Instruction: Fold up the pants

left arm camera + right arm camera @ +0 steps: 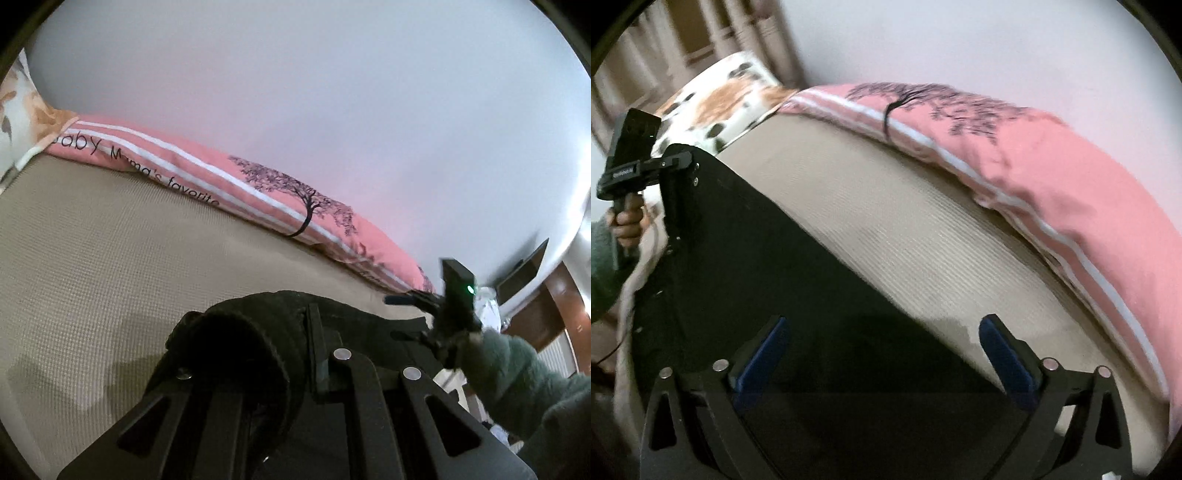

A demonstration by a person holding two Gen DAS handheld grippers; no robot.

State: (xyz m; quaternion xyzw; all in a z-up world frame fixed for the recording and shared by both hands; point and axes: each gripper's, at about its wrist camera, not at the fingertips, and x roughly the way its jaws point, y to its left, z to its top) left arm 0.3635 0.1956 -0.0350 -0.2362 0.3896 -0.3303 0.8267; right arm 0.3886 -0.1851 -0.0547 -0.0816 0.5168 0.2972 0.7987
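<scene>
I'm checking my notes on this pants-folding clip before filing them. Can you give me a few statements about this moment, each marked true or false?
1. The left gripper is shut on the black pants. True.
2. The right gripper is clamped on the pants. False: its jaws stand wide open above the black fabric, blue pads apart.
3. The pants lie on a beige textured bed surface. True.
4. The pink pillow is plain, with no print. False: it bears a black tree, white stripes and lettering.
5. The person wears a green fuzzy sleeve. True.
</scene>
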